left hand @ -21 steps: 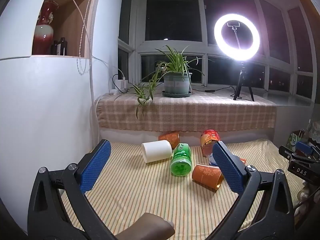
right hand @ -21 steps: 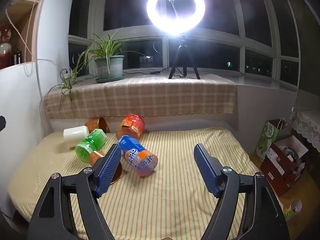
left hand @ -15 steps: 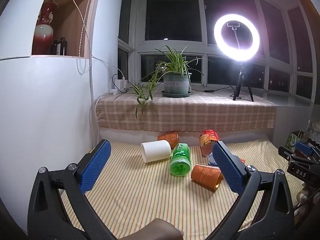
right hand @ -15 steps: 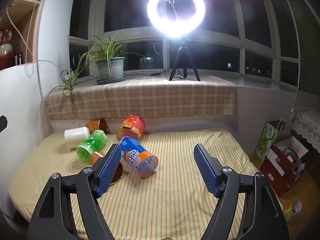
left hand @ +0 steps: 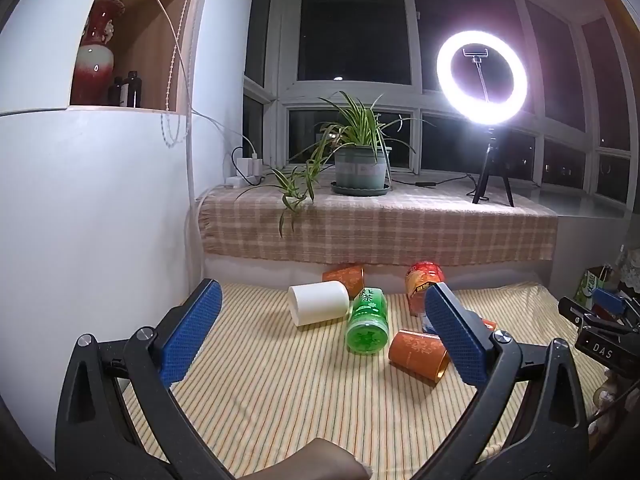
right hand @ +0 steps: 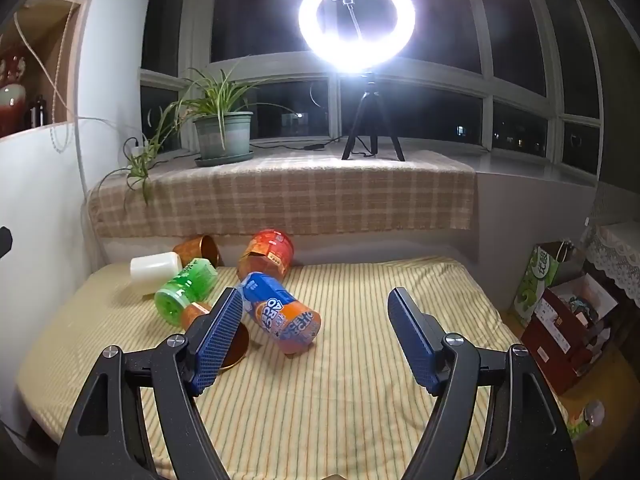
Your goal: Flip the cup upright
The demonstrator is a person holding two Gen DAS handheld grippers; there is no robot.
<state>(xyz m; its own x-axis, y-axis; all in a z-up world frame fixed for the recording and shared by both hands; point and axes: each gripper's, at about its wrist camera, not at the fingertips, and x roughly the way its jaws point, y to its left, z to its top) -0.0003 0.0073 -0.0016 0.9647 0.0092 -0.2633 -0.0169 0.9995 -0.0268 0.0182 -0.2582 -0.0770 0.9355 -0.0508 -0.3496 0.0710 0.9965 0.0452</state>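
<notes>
Left wrist view: left tongs (left hand: 322, 326) spread, empty. Six cups are seen lying on their sides on the striped bed (left hand: 280, 392); nearest, the orange cup (left hand: 418, 354).

Right wrist view: right tongs (right hand: 314, 336) spread, empty, near the blue cup (right hand: 280, 312). Cups are judged light, thin-walled, crushable, prone to roll; best gripped gently across the mid-body.

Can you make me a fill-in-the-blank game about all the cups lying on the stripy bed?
1. The white cup touches the ____ cup.
2. The blue and orange cup lies on its ____.
3. Both the left claw and the right claw are ____ and hold nothing.
4. The ring light stands on a black ____.

Missing words: green; side; open; tripod
</notes>
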